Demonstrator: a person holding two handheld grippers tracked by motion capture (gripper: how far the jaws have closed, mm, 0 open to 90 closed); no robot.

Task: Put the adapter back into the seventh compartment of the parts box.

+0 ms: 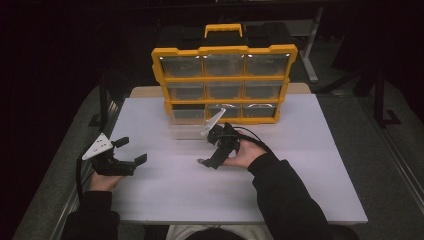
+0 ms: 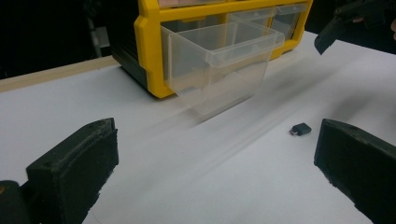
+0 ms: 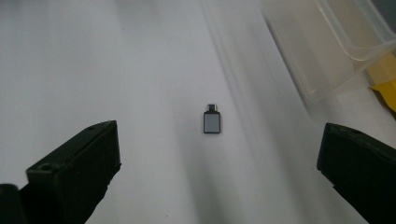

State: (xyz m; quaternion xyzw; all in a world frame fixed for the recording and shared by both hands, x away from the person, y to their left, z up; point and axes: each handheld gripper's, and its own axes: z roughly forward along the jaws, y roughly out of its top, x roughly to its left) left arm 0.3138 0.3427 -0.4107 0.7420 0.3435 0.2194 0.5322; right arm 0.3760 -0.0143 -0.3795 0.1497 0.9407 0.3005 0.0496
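From above, the person's right gripper (image 1: 206, 162) hangs low over the white table (image 1: 300, 165), tipped down toward the middle of the board, while the left gripper (image 1: 131, 151) rests off to the left edge with its jaws spread and nothing between them. Behind both stands the yellow organiser (image 1: 225, 82), and its bottom-left clear drawer (image 1: 186, 131) is pulled out onto the table in front of it. Looking along the left gripper, the jaws stand wide apart and empty; between them, farther off, lies the small dark adapter (image 2: 300, 129) flat on the table, near the open drawer's front but well clear of it, and the other gripper's tip shows at the top right. Looking along the right gripper, the adapter (image 3: 212, 122) sits almost dead centre between the two black jaws, which are spread about as wide as they go and touch nothing (the piece is tiny against that opening). My reading is that the pickup of the adapter is the step in hand, likely for the waiting drawer. To do it well, the right claw should come straight down with the adapter kept centred, the jaw tips nearly grazing the table, and shut slowly across its narrow sides; so thin and flat a piece could easily skid or flip if one jaw reaches it first.
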